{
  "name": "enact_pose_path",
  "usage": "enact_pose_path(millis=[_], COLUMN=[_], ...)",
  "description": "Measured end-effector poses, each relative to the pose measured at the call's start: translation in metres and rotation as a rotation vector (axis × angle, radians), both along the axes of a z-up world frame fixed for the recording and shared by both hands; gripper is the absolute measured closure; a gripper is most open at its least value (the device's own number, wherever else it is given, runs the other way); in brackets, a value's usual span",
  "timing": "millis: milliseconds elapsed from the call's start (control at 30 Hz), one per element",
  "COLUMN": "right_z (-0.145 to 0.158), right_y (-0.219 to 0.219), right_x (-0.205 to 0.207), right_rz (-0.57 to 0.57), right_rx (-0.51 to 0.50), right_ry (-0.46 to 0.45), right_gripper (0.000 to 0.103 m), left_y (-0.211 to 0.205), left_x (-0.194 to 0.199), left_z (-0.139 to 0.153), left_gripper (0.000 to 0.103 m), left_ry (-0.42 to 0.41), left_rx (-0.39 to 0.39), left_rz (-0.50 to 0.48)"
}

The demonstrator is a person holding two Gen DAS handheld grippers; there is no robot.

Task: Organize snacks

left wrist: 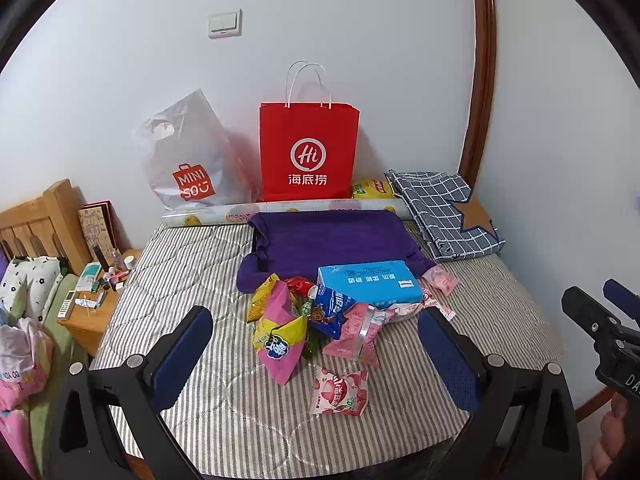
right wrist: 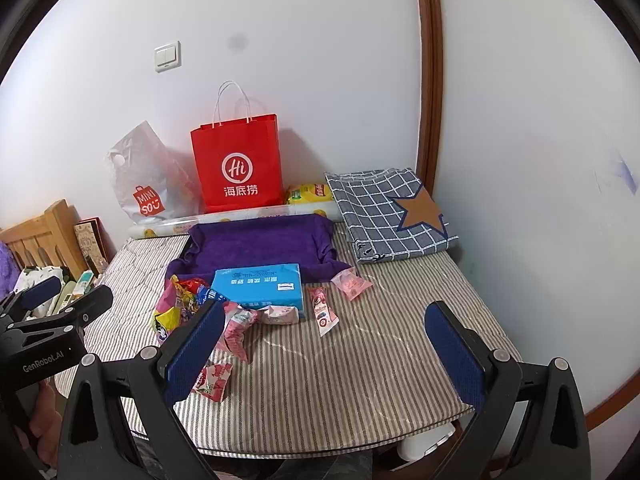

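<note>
**Snacks heaped on striped table, both grippers empty**

A striped tablecloth (left wrist: 192, 264) covered the table. At its far edge a red paper bag (left wrist: 309, 152) stood upright against the wall, a purple cloth tray (left wrist: 332, 236) just in front of it. A blue box (left wrist: 370, 282) lay at the tray's near edge, touching the pile of snack packets (left wrist: 304, 320); one pink strawberry packet (left wrist: 339, 393) lay apart, nearest the camera. The left gripper (left wrist: 316, 360) hovered above the pile, fingers spread wide. The right gripper (right wrist: 324, 356) was likewise spread, holding nothing.
</note>
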State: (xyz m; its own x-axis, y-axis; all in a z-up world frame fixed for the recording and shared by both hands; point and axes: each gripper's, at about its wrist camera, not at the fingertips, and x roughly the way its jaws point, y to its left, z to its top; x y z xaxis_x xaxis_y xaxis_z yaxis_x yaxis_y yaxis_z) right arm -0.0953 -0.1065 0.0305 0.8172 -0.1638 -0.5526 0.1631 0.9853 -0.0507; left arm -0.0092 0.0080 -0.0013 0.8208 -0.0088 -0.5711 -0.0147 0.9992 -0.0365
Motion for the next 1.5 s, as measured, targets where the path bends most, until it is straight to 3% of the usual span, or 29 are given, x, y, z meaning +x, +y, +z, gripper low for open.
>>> enact_pose_path(millis=[1500], right_z=[-0.0053], right_y=[0.0077], right_x=[0.0051], right_rz=[0.022], right_rx=[-0.003], right_ry=[0.009], right_gripper=[0.004], left_y=[0.0002], left_x=[-0.0024], left_z=[0.0002], left_gripper=[0.000], left_ry=[0.000], left_rx=[-0.001], left_rz=[-0.016])
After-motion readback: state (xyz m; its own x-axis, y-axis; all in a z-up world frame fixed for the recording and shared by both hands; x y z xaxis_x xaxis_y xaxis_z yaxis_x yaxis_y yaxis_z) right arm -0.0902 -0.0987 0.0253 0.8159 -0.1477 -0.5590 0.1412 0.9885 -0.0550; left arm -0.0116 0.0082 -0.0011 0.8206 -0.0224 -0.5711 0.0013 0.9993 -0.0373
